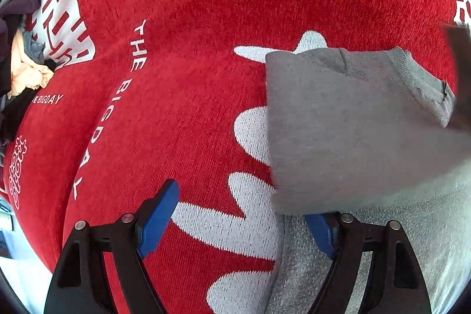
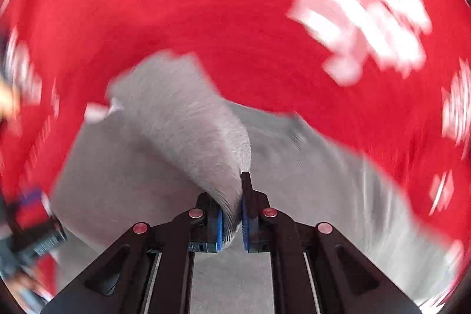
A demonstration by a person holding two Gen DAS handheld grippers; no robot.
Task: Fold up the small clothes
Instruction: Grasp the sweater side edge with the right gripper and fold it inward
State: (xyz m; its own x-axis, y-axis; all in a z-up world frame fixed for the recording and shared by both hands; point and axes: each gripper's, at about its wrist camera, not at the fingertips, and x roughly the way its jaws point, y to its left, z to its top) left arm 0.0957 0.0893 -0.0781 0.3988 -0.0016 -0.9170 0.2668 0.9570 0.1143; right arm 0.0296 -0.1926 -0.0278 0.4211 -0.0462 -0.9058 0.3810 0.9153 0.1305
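Lying on a red blanket [image 1: 191,19] with white woven lettering, the grey garment [image 1: 353,114] fills the right side of the left wrist view. It is a soft knit piece with a ribbed hem band along its upper right edge. One part is lifted and folded over, its straight left edge crossing a white pattern on the blanket; a paler layer of the same cloth lies flat beneath, toward the lower right. The left gripper [image 1: 241,228] stands wide apart: its left blue finger [image 1: 159,219] is over bare red blanket, and the right finger is partly covered by the raised flap. Nothing sits between the pads. A loose pile of other clothes [image 1: 26,69] rests at the blanket's far left edge, well apart from the garment. The blanket's middle and top lie open.

The right wrist view is heavily blurred. The right gripper [image 2: 232,222] is clamped on the grey garment [image 2: 182,122]; a bunched ridge of cloth rises from between the two blue pads and stretches up and left. The rest of the garment spreads flat below and to both sides. Red blanket [image 2: 235,5] surrounds it above. The left gripper [image 2: 35,228] shows at the left edge.
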